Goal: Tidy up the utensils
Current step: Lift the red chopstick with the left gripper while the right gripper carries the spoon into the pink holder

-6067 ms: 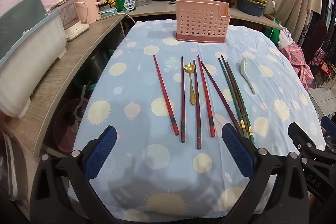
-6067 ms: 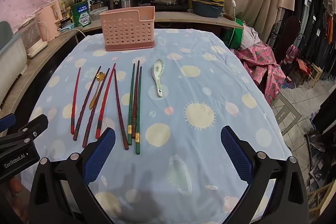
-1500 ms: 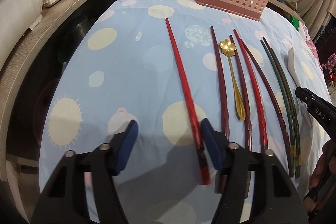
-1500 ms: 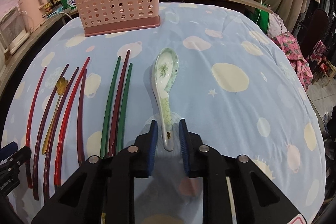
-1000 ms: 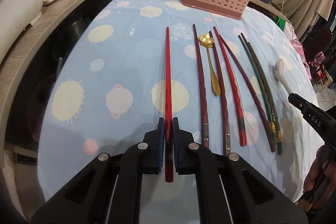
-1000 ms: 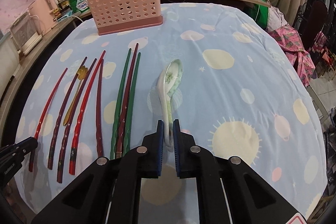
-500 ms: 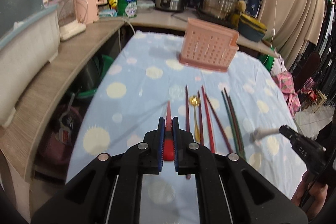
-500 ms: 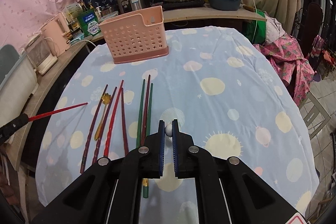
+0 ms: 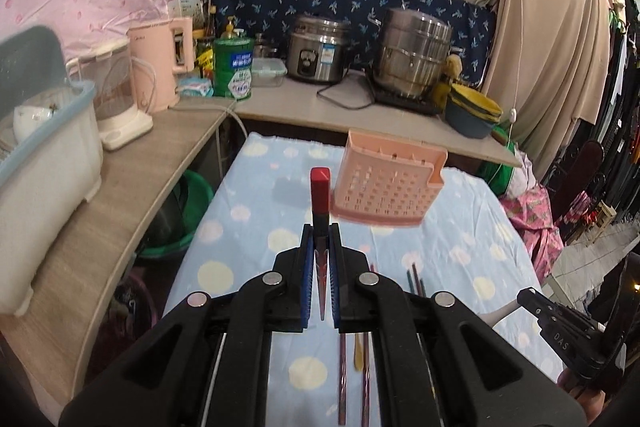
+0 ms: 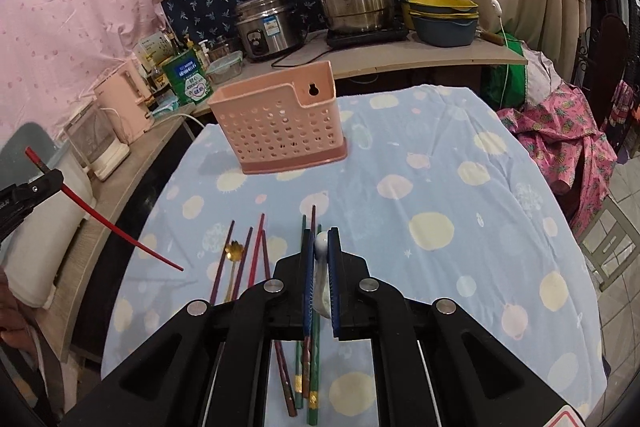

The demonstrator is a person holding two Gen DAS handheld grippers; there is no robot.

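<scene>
My left gripper is shut on a red chopstick, held in the air with its thick end up and its thin tip slanting down, as the right wrist view shows of the red chopstick. My right gripper is shut on the white ceramic spoon by its handle, above the table. The pink perforated utensil holder stands at the far end of the blue spotted tablecloth. Several chopsticks and a gold spoon lie below on the cloth.
A wooden counter runs along the left and back with a pink kettle, a green canister, a rice cooker and a steel steamer pot. A white dish bin sits at left. A person's hand shows at the left edge.
Both grippers have risen off the table with what they hold. The red chopstick swung from lying flat to slanting steeply in the air. The white spoon left the cloth.
</scene>
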